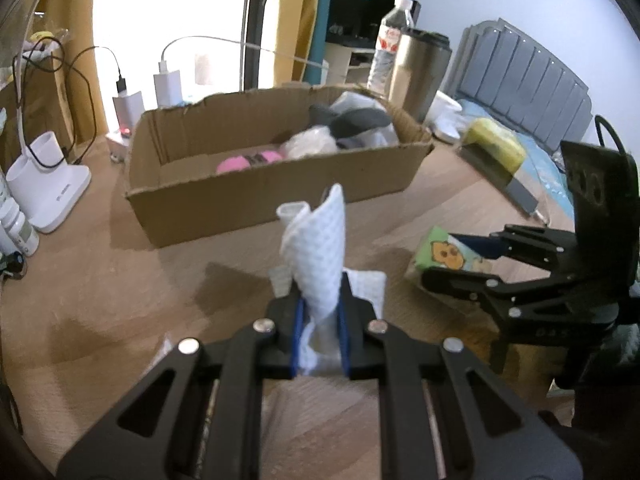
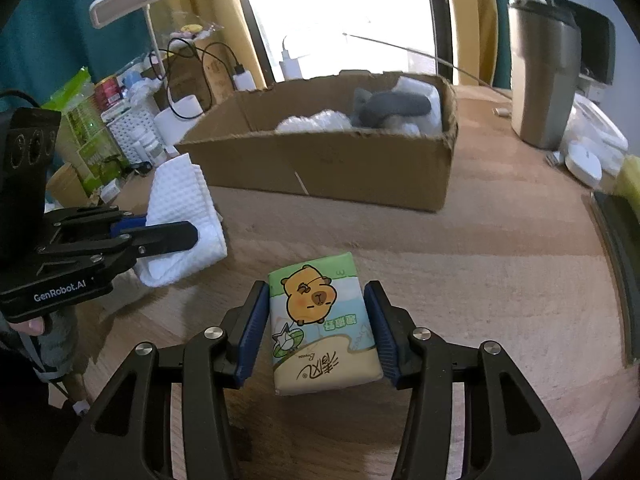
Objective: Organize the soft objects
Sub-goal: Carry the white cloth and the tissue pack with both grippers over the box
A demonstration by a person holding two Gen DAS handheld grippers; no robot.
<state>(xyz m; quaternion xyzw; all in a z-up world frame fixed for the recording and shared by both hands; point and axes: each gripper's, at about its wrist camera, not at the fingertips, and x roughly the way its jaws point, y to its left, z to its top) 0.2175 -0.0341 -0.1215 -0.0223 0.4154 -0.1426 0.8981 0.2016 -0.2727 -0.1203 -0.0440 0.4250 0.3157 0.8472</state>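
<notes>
My left gripper [image 1: 319, 312] is shut on a white waffle cloth [image 1: 318, 256] and holds it up off the wooden table; the cloth also shows in the right wrist view [image 2: 184, 216]. My right gripper [image 2: 316, 312] is open, its jaws standing on either side of a tissue pack [image 2: 320, 320] with a cartoon capybara, which lies on the table. The pack also shows in the left wrist view [image 1: 444, 256]. An open cardboard box [image 1: 276, 184] behind them holds a pink item [image 1: 248, 162], white soft things and a grey plush [image 1: 352, 120].
A steel tumbler [image 2: 544, 76] and water bottle [image 1: 390, 44] stand right of the box. A yellow sponge [image 1: 496, 144] lies at the table's right edge. Chargers, cables, a white lamp base [image 1: 52, 192] and bottles crowd the left side.
</notes>
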